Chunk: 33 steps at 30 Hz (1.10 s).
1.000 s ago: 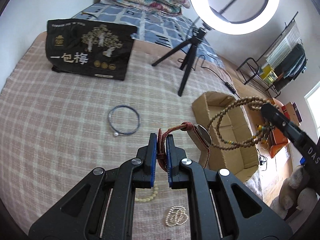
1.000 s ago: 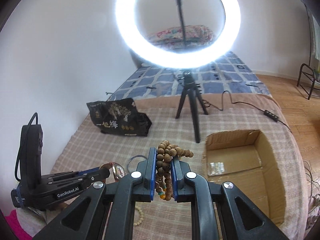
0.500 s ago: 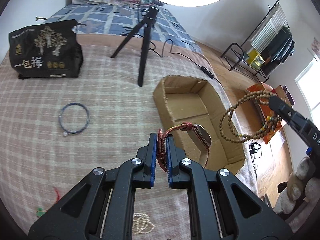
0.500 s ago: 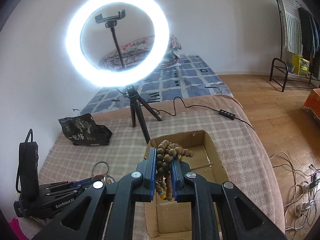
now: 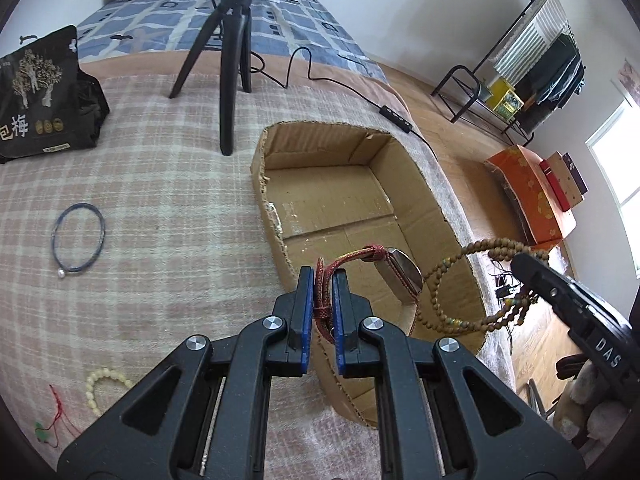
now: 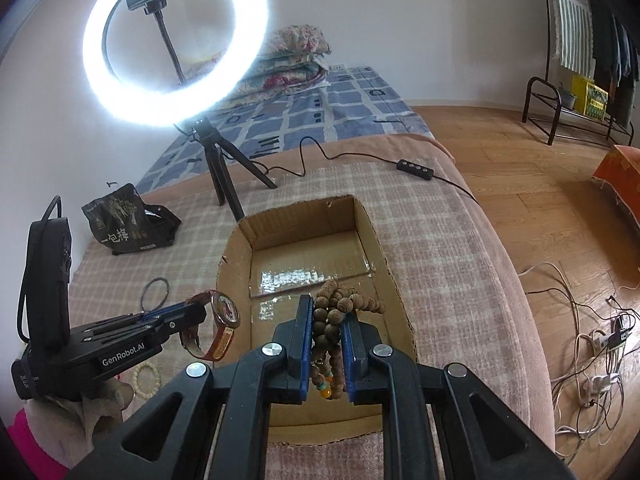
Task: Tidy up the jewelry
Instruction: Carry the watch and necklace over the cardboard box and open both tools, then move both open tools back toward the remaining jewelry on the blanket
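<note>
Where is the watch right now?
The watch hangs by its red strap from the left tongs, over the near end of the cardboard box, beside the wooden beads.

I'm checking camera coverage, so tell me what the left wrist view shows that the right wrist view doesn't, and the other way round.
Only the left wrist view shows a red cord with a green bead lying on the blanket.

Only the right wrist view shows the lit ring light on top of the tripod, and the tangle of white cables on the floor.

Both show the cardboard box, the left gripper shut on the watch by its red strap, and the right gripper shut on the wooden bead string, both held over the box.
</note>
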Tool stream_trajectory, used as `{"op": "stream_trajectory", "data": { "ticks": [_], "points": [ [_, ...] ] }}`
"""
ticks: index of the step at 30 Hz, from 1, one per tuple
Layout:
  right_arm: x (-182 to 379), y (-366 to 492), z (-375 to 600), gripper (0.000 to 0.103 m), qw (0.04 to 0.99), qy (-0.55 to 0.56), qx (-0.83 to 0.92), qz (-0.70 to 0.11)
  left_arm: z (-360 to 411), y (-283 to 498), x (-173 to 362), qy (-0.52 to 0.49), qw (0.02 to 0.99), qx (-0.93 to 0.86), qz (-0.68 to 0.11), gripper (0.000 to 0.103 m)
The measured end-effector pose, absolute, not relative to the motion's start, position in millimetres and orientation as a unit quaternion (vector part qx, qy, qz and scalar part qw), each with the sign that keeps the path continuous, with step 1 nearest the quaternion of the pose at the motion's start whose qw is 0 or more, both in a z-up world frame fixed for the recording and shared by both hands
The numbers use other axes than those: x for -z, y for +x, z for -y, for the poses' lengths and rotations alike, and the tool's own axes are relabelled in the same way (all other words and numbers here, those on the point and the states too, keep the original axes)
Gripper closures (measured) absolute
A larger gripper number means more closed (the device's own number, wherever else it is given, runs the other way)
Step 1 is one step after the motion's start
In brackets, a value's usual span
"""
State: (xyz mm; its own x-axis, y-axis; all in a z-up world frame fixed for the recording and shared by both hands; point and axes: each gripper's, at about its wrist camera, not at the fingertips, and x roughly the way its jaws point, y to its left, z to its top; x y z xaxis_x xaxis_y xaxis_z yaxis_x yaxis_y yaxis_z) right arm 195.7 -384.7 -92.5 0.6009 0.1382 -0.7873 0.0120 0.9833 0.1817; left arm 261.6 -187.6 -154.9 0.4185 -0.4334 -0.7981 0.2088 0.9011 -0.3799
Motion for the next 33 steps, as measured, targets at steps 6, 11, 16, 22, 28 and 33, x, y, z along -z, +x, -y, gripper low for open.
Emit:
{"op": "stream_trajectory", "data": {
  "ticks": [6, 11, 16, 22, 28, 33],
  "points": [
    [101.4, 191.4, 387.7, 0.09, 0.884, 0.082, -0.037, -0.458, 198.7, 262.1, 158.5, -0.115, 0.831, 0.207, -0.503, 0.09],
    [96.9, 190.9, 389.7, 0.058, 0.888, 0.085, -0.03, -0.45, 197.3, 258.7, 151.2, -0.108, 0.839, 0.205, -0.491, 0.065],
    [94.1, 192.3, 388.2, 0.058, 0.89, 0.089, -0.027, -0.447, 188.5, 256.4, 142.3, -0.107, 0.846, 0.201, -0.483, 0.065],
    [90.4, 192.2, 379.7, 0.058, 0.892, 0.081, -0.031, -0.444, 180.9, 250.1, 134.0, -0.097, 0.851, 0.195, -0.477, 0.065],
    [81.5, 188.4, 371.6, 0.055, 0.897, 0.075, -0.032, -0.435, 169.7, 241.7, 125.2, -0.089, 0.859, 0.186, -0.469, 0.065],
    [71.5, 183.3, 363.1, 0.052, 0.901, 0.066, -0.033, -0.427, 152.5, 232.9, 114.8, -0.081, 0.866, 0.173, -0.462, 0.065]
  ]
}}
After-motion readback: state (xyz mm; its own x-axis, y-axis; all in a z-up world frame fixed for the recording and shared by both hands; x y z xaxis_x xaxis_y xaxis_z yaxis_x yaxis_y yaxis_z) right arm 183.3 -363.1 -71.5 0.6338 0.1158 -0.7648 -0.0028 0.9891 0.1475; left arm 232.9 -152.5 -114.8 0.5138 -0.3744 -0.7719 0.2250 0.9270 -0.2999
